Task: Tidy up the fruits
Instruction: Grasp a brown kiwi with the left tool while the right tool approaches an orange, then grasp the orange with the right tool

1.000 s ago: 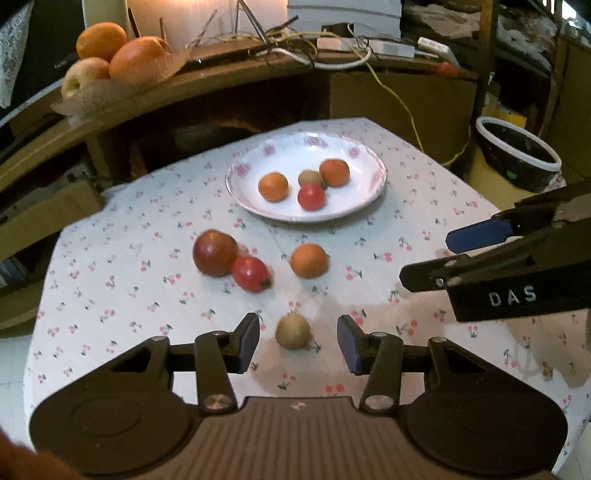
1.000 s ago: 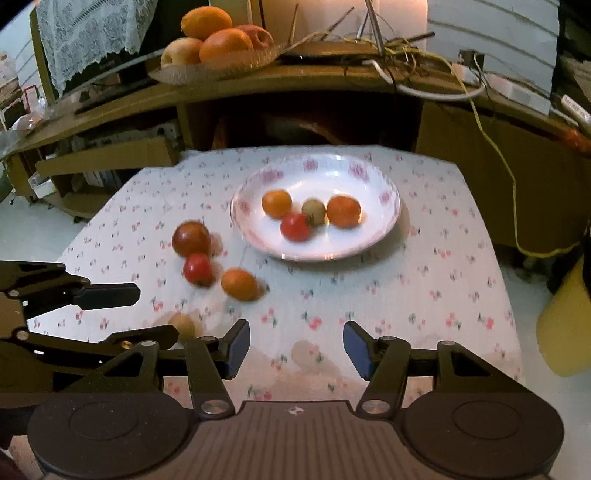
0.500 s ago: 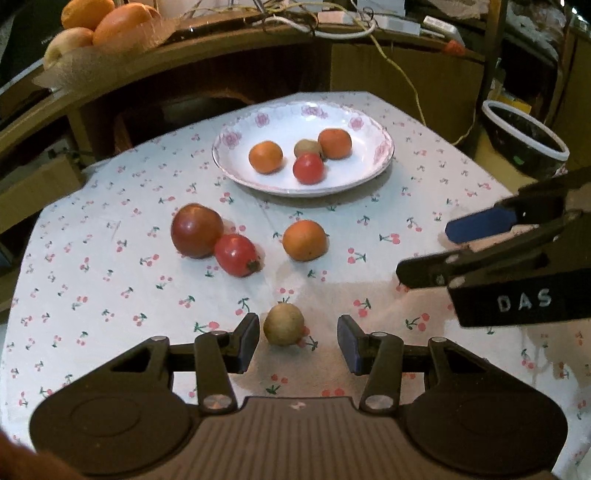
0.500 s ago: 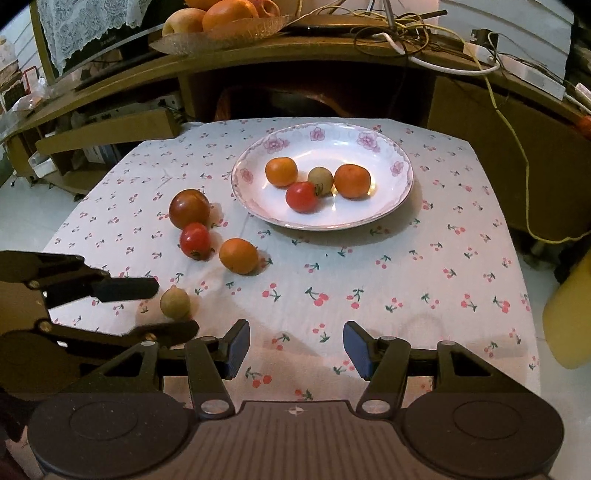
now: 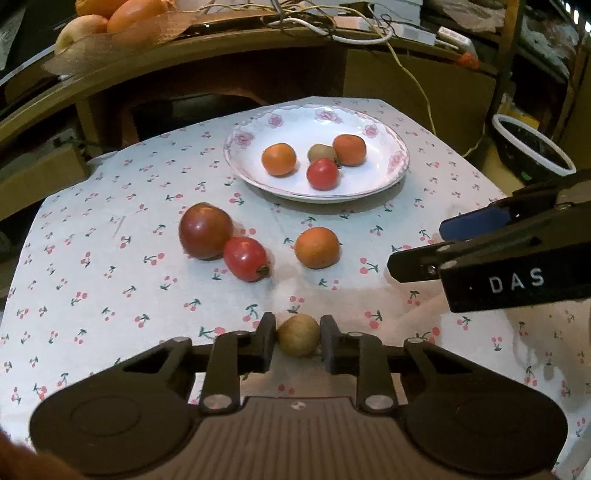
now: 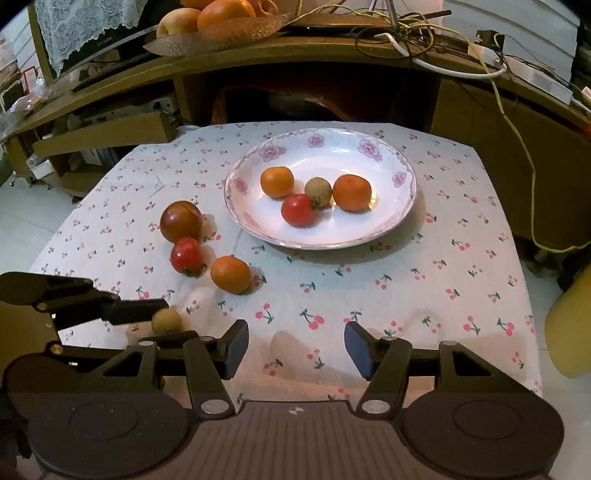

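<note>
My left gripper (image 5: 297, 341) is shut on a small brown kiwi (image 5: 298, 339) that rests on the cherry-print tablecloth; it also shows in the right wrist view (image 6: 166, 321) between the left fingers. A white flowered plate (image 5: 391, 164) holds two oranges, a tomato and a kiwi. On the cloth lie a dark red apple (image 5: 205, 230), a tomato (image 5: 245, 258) and an orange (image 5: 317, 246). My right gripper (image 6: 295, 349) is open and empty above the cloth, near the front edge.
A wooden shelf behind the table carries a glass fruit dish (image 6: 221, 33) and tangled cables (image 6: 424, 33). A dark bowl (image 5: 532, 151) stands off the table to the right. A yellow object (image 6: 572, 325) stands at the right table edge.
My left gripper has moved forward around the kiwi and its fingers have closed on it. The right gripper has stayed open and shifted slightly.
</note>
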